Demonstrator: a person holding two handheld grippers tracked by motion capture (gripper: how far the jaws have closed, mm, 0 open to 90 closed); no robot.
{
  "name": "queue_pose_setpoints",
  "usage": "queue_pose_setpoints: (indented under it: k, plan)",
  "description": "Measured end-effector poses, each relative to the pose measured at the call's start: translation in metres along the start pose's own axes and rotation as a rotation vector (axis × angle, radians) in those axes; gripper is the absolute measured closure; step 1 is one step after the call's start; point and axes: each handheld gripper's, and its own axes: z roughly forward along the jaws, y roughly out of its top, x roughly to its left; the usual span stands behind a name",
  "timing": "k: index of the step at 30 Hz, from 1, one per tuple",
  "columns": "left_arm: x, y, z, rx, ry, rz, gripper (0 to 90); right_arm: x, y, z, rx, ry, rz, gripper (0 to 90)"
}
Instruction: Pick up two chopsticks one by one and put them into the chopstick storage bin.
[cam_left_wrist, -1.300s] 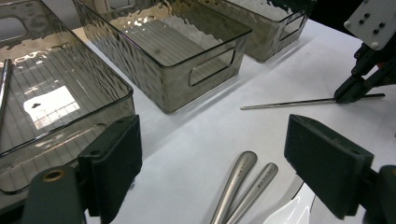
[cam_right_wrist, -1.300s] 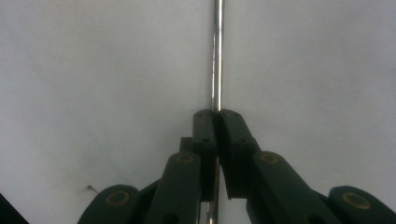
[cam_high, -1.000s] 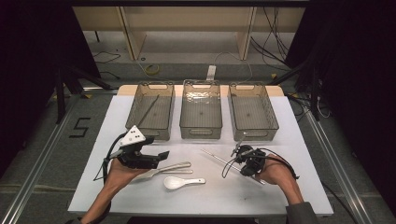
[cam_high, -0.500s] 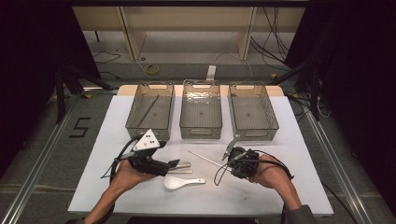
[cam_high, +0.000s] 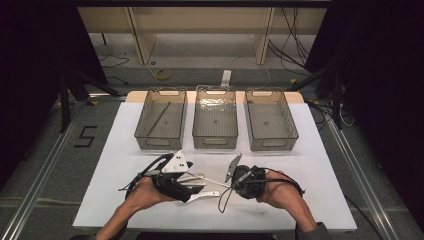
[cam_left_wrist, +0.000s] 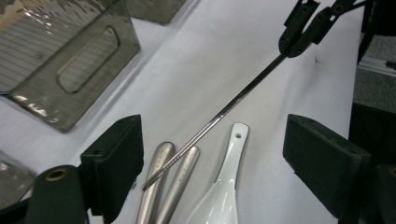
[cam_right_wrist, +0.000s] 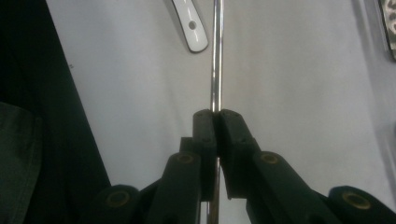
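Near front edge of table (cam_high: 125, 210): two forearms in, grippers close together by middle.

Left gripper (cam_left_wrist: 212, 154): jaws wide apart, holding nothing. Hanging over 2 metal handles (cam_left_wrist: 168, 182) and white ceramic spoon (cam_left_wrist: 224, 186), side by side on table w/ handles pointing away.

Right gripper (cam_right_wrist: 216, 119): jaws pinched tight on thin metal rod (cam_right_wrist: 215, 56), prob. a chopstick. Grabbed near one end; long end sticking out toward left gripper, tip just over the metal handles. Looks lifted, but cannot tell if tip touches them.

Rod: light, stiff, smooth, shiny, so slippery. Could spin or slide in jaws when held at end. Better hold nearer middle, firm squeeze.

White spoon: hard, breakable. Best not dropped. Grab at handle neck.

Far side of table: 3 clear bins in a row. Left bin (cam_high: 161, 120) has one thin stick inside. Middle bin (cam_high: 215, 117) and right bin (cam_high: 271, 120) look bare.
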Motion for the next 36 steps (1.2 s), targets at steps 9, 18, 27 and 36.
queue_pose_setpoints:
  k: [9, 18, 27, 36]
  plan:
    - [-0.004, 0.005, 0.005, 0.056, -0.034, 0.013, 24.8, 0.009, 0.007, -0.002, -0.010, -0.001, -0.042, 86.0]
    - [-0.011, 0.007, 0.019, 0.142, -0.039, 0.071, 32.1, 0.013, 0.011, -0.004, -0.017, -0.007, -0.064, 86.0]
    - [-0.011, 0.008, 0.024, 0.177, -0.057, 0.100, 43.1, 0.015, 0.012, -0.005, -0.024, -0.008, -0.075, 85.9]
    - [-0.010, 0.009, 0.027, 0.188, -0.099, 0.127, 54.1, 0.018, 0.014, -0.001, -0.021, -0.004, -0.092, 85.9]
